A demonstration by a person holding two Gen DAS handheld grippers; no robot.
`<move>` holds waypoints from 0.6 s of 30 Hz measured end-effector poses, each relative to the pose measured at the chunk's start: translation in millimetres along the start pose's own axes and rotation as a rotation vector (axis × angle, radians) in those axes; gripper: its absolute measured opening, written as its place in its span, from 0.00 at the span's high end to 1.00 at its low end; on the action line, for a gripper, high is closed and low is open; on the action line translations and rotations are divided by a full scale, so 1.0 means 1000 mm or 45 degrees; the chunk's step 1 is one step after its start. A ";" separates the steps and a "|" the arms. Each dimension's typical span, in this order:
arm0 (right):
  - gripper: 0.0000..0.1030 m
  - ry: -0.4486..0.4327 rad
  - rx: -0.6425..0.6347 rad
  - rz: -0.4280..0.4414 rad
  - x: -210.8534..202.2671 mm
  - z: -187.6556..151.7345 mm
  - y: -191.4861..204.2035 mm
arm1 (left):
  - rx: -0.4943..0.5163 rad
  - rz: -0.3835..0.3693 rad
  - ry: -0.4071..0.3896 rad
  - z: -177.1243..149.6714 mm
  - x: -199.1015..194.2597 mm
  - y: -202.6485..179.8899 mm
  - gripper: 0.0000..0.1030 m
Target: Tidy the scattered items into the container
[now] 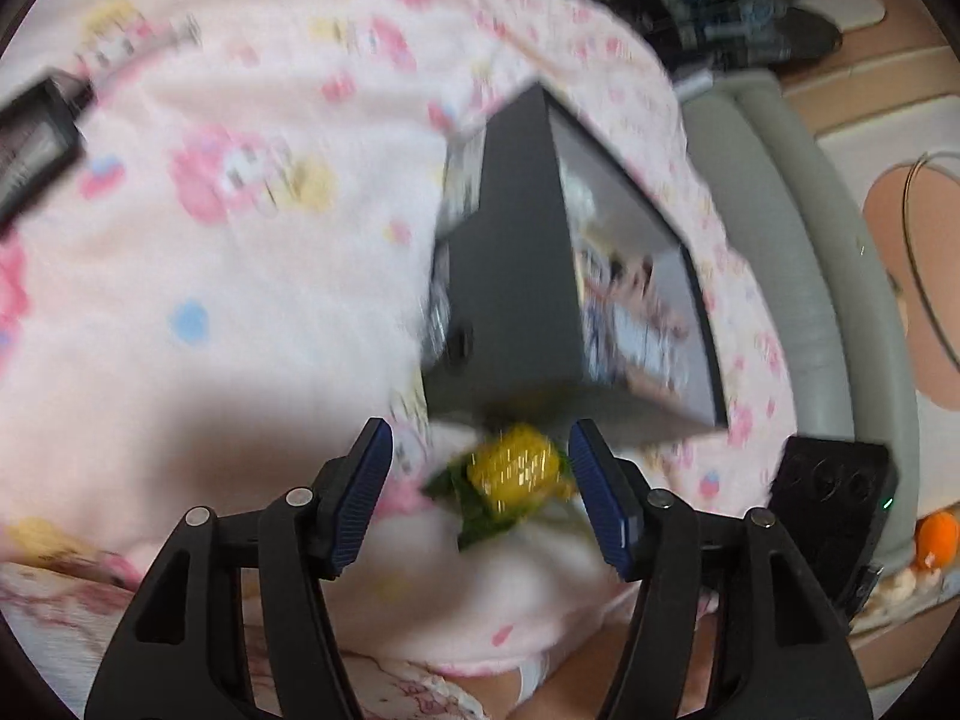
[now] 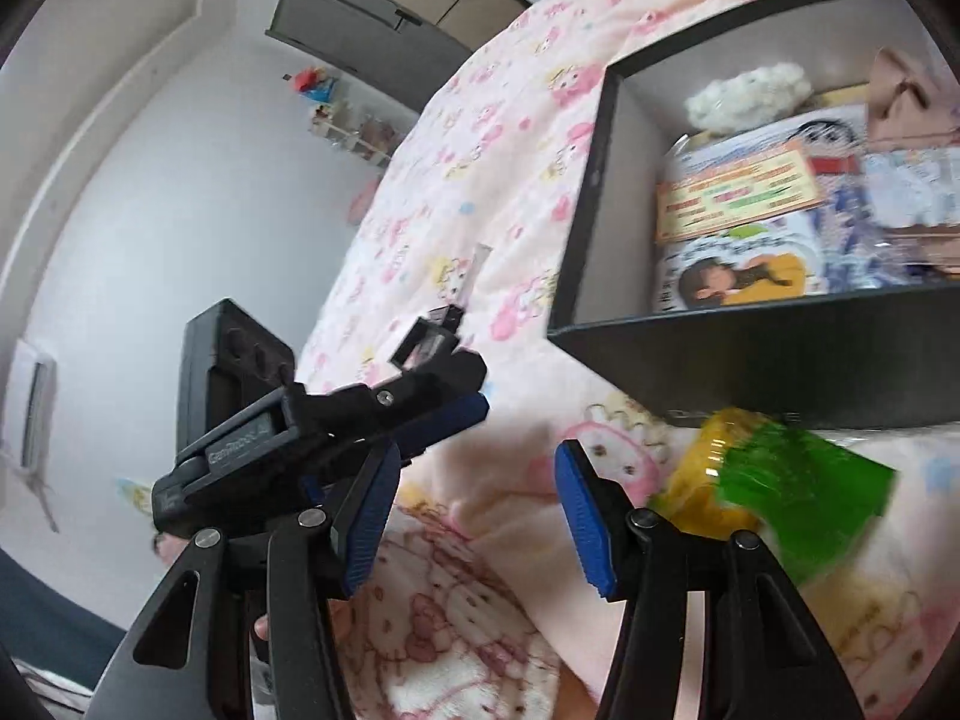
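Note:
A yellow and green toy (image 1: 510, 477) lies on the pink patterned blanket (image 1: 240, 240), just in front of the black open box (image 1: 510, 276). My left gripper (image 1: 480, 492) is open, its blue pads on either side of the toy and apart from it. In the right wrist view the same toy (image 2: 774, 474) lies to the right of my right gripper (image 2: 474, 516), which is open and empty over the blanket. The box (image 2: 750, 360) holds booklets (image 2: 750, 228), a white fluffy item (image 2: 750, 93) and a tan item (image 2: 906, 90). The left gripper (image 2: 384, 414) shows at the left.
A dark flat device (image 1: 36, 144) lies on the blanket at far left. A small clear item (image 2: 474, 270) lies on the blanket beyond the left gripper. The grey padded bed edge (image 1: 798, 240) runs along the right. An orange toy (image 1: 936, 534) sits past it.

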State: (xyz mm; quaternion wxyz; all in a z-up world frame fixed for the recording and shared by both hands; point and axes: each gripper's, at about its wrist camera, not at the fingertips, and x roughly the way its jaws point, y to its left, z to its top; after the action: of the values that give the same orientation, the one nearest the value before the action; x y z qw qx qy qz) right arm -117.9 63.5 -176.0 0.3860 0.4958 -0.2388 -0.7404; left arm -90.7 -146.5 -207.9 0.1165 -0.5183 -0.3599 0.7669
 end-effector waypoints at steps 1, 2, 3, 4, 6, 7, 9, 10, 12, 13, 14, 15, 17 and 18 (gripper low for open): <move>0.51 -0.027 0.016 -0.056 -0.008 0.000 -0.005 | 0.027 0.006 0.043 -0.001 0.010 -0.006 0.40; 0.51 -0.048 0.037 -0.133 -0.016 0.000 -0.012 | 0.057 0.008 0.068 -0.004 0.016 -0.011 0.40; 0.51 -0.056 0.056 -0.196 -0.023 -0.001 -0.021 | 0.090 0.002 0.092 -0.005 0.020 -0.017 0.40; 0.51 -0.050 0.070 -0.223 -0.026 -0.002 -0.026 | 0.115 -0.010 0.120 -0.008 0.026 -0.022 0.39; 0.53 -0.023 0.117 -0.239 -0.031 -0.007 -0.040 | 0.127 -0.014 0.175 -0.011 0.037 -0.025 0.39; 0.53 -0.013 0.128 -0.233 -0.031 -0.008 -0.044 | 0.137 0.002 0.204 -0.013 0.042 -0.027 0.39; 0.52 -0.063 0.130 -0.281 -0.041 -0.010 -0.044 | 0.171 0.026 0.220 -0.016 0.046 -0.032 0.39; 0.52 -0.092 0.114 -0.297 -0.047 -0.011 -0.042 | 0.194 0.009 0.231 -0.017 0.047 -0.035 0.38; 0.52 -0.127 0.118 -0.315 -0.058 -0.011 -0.046 | 0.206 -0.019 0.254 -0.019 0.051 -0.039 0.35; 0.52 -0.128 0.131 -0.336 -0.062 -0.011 -0.050 | 0.195 -0.003 0.263 -0.020 0.055 -0.039 0.34; 0.52 -0.127 0.149 -0.384 -0.065 -0.010 -0.055 | 0.186 0.026 0.273 -0.021 0.058 -0.038 0.34; 0.52 -0.123 0.152 -0.418 -0.069 -0.010 -0.058 | 0.186 0.061 0.282 -0.021 0.062 -0.038 0.34; 0.52 -0.094 0.182 -0.460 -0.065 -0.010 -0.066 | 0.216 0.119 0.284 -0.023 0.064 -0.041 0.34; 0.52 -0.066 0.185 -0.455 -0.061 -0.011 -0.066 | 0.234 0.143 0.280 -0.024 0.065 -0.043 0.34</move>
State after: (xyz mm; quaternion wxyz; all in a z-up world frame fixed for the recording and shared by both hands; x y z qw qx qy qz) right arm -117.0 152.3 -195.2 0.2052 0.5376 -0.2096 -0.7906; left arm -106.0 -69.8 -230.0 0.1590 -0.6057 -0.2438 0.7405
